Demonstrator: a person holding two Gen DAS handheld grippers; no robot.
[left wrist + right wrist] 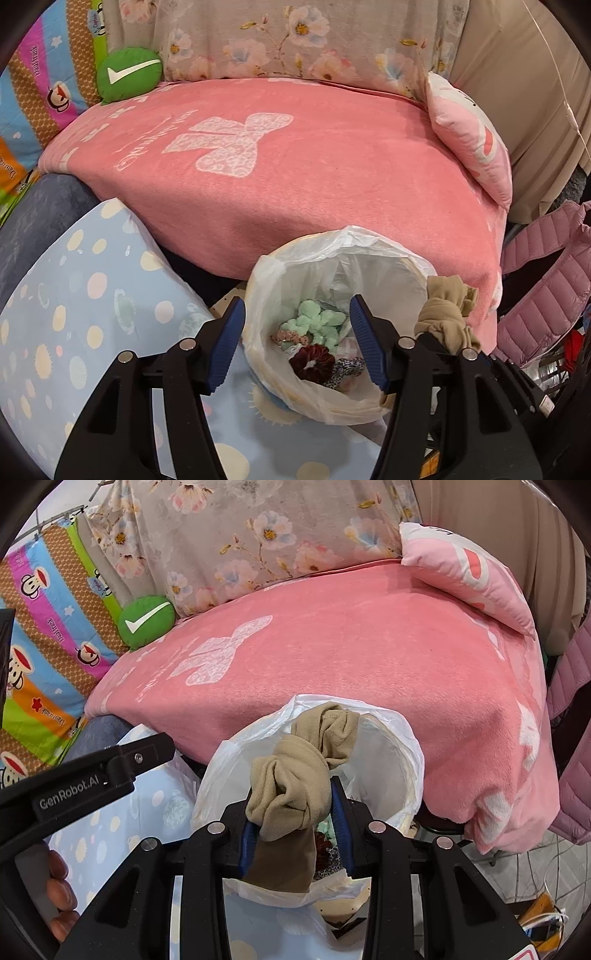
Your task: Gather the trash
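Note:
A trash bin lined with a white plastic bag point(295, 258) stands against the pink-covered bed; it also shows in the right wrist view point(402, 738). Inside lie a mint green fluffy item point(319, 323), a dark red scrunchie point(312, 362) and a leopard-print scrunchie point(345, 369). My left gripper point(297, 312) is open and empty above the bin's mouth. My right gripper point(291, 805) is shut on a knotted tan cloth point(291, 779) and holds it over the bin. That tan cloth also shows in the left wrist view point(447, 314) by the bin's right rim.
A pink blanket point(295, 166) covers the bed behind the bin. A light blue dotted cushion point(74, 314) lies to the left. A green checkmark pillow point(129, 72) and a pink pillow point(469, 140) sit on the bed. A pink puffer jacket point(546, 280) hangs at right.

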